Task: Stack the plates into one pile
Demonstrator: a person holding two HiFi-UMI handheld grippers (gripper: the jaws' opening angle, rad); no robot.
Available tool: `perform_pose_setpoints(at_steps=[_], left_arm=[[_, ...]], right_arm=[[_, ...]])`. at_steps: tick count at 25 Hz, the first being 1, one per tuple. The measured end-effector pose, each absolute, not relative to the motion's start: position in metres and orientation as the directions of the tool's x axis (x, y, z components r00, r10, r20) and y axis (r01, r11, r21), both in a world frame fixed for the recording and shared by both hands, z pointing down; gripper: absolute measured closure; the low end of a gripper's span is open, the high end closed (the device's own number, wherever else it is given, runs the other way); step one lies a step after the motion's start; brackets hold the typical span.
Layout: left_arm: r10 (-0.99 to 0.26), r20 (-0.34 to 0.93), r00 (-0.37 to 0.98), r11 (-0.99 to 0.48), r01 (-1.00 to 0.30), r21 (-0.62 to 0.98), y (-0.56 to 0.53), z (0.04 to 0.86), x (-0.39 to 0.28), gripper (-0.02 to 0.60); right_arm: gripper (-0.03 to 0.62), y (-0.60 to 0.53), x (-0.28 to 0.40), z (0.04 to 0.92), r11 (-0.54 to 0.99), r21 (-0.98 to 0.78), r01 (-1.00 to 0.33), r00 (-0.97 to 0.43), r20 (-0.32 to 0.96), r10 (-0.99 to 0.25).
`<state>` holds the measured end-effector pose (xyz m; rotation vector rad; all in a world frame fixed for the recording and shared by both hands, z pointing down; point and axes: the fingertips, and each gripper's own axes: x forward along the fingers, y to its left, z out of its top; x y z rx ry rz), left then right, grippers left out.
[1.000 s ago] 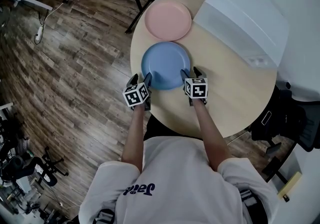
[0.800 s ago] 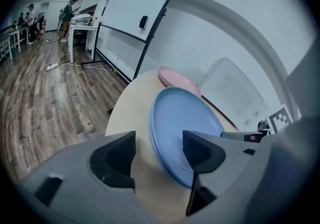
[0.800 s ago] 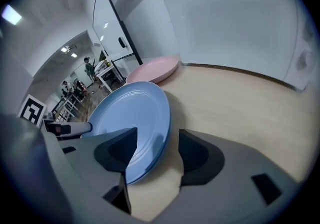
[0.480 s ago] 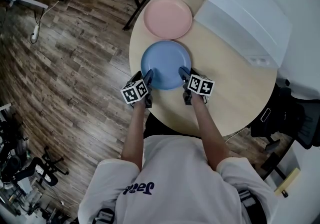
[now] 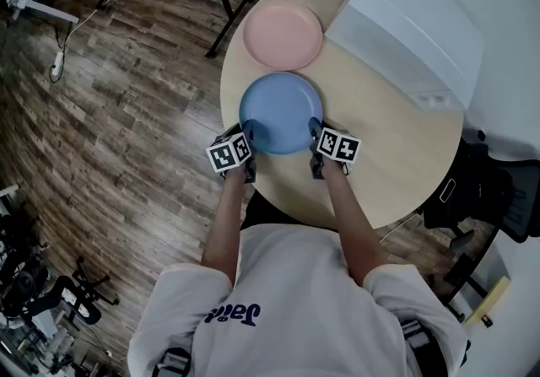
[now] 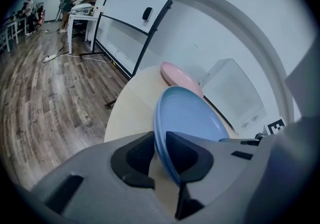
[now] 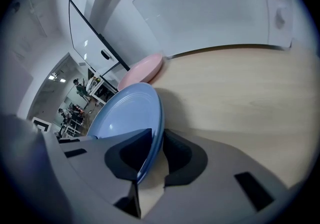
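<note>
My left gripper (image 6: 159, 154) has just been closing, and its dark, contoured pads now pinch the thin rim of the smooth, round blue plate (image 5: 281, 110). My right gripper (image 7: 154, 155) has closed the same way on the opposite rim. The plate is at the near side of the pale, round wood-grain table (image 5: 396, 156). A matte pink plate (image 5: 283, 32) lies just beyond it.
</note>
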<state>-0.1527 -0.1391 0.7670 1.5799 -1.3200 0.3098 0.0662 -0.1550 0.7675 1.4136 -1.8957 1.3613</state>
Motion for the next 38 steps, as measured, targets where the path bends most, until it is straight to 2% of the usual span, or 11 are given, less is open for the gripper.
perform_pose_setpoints(at_steps=[13,17,25,32,38], left_arm=[[-0.619,0.676,0.400,0.064,-0.833,0.550,-0.098,0.719,-0.160,0.503],[-0.657,0.655,0.374,0.060,-0.839,0.540,-0.076,0.698,-0.171,0.505],[-0.714,0.637,0.290,0.163,-0.816,0.555,-0.004,0.673,-0.176,0.511],[-0.756,0.625,0.196,0.248,-0.797,0.550,0.036,0.662,-0.212,0.511],[-0.772,0.614,0.165,0.281,-0.778,0.562,0.035,0.663,-0.246,0.511]], right_arm=[[0.520,-0.108,0.060,0.715,-0.001,-0.475,-0.880,-0.387,0.717,-0.580],[0.520,-0.090,0.049,0.698,0.041,-0.487,-0.873,-0.412,0.690,-0.595],[0.531,-0.052,0.041,0.668,0.096,-0.542,-0.835,-0.483,0.636,-0.602],[0.534,-0.037,-0.001,0.661,0.209,-0.557,-0.804,-0.565,0.604,-0.562],[0.534,-0.049,-0.039,0.658,0.260,-0.549,-0.794,-0.592,0.602,-0.536]])
